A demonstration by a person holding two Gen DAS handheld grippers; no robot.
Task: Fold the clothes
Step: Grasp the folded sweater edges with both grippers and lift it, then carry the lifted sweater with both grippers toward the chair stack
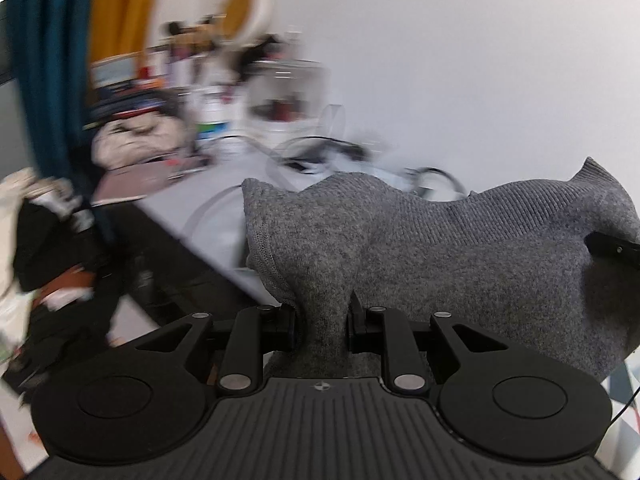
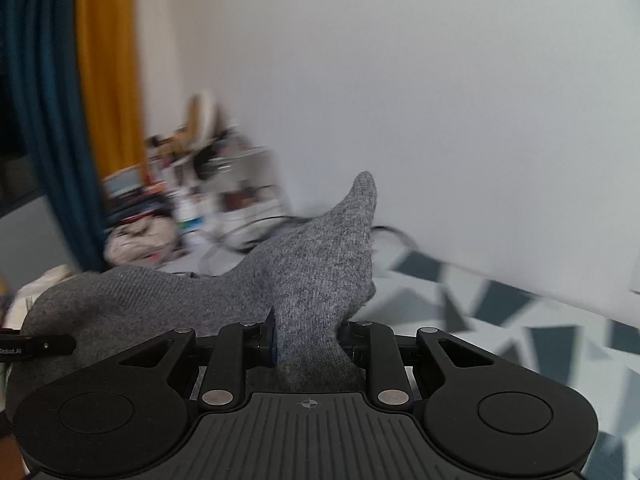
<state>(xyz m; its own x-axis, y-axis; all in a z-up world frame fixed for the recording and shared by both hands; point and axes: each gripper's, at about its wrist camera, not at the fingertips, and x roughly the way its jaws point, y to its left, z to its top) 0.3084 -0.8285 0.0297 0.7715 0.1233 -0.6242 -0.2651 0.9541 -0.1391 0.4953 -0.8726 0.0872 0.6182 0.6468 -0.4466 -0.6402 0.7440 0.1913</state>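
A grey knitted sweater [image 1: 460, 248] hangs lifted in the air between my two grippers. My left gripper [image 1: 322, 320] is shut on a bunched fold of it, and the cloth spreads right towards the other gripper, whose black tip [image 1: 616, 246] shows at the right edge. In the right wrist view my right gripper [image 2: 308, 340] is shut on another fold of the sweater [image 2: 316, 264], which rises in a peak above the jaws and stretches left to the left gripper's tip [image 2: 36, 346].
A bed cover with dark triangles [image 2: 500, 312] lies below on the right. A grey table [image 1: 208, 208] with cables, a beige bag [image 1: 136, 140] and cluttered shelves [image 1: 224, 76] stands at the left. Blue and orange curtains [image 2: 60, 100] hang far left. A white wall [image 2: 400, 80] is behind.
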